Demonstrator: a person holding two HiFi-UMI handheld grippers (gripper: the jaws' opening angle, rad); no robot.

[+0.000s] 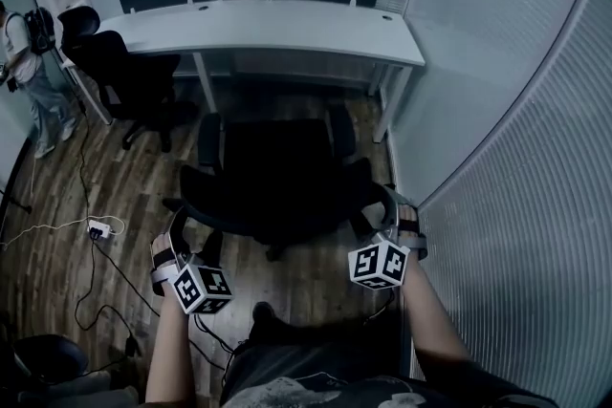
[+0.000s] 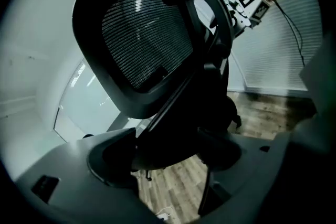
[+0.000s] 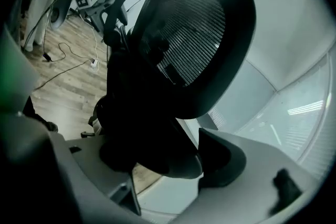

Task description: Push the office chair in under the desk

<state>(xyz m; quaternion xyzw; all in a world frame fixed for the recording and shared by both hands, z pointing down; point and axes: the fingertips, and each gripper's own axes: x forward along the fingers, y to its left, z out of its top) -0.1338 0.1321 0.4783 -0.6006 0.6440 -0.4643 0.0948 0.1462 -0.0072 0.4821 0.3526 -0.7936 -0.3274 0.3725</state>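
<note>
Office chair (image 1: 277, 177) back sits between left gripper (image 1: 194, 239) and right gripper (image 1: 394, 220), jaws spread, ungripped.
Gripper views show its mesh (image 2: 142, 34); only head view shows the desk (image 1: 287, 24) beyond.

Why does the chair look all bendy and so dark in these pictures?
Head view: the room is dim, so the office chair is nearly a black blob, and the desk edge curves from the wide lens. Left gripper view: the mesh back bulges and the corners go black. Right gripper view: same bulge, and the near fingers look soft.
</note>
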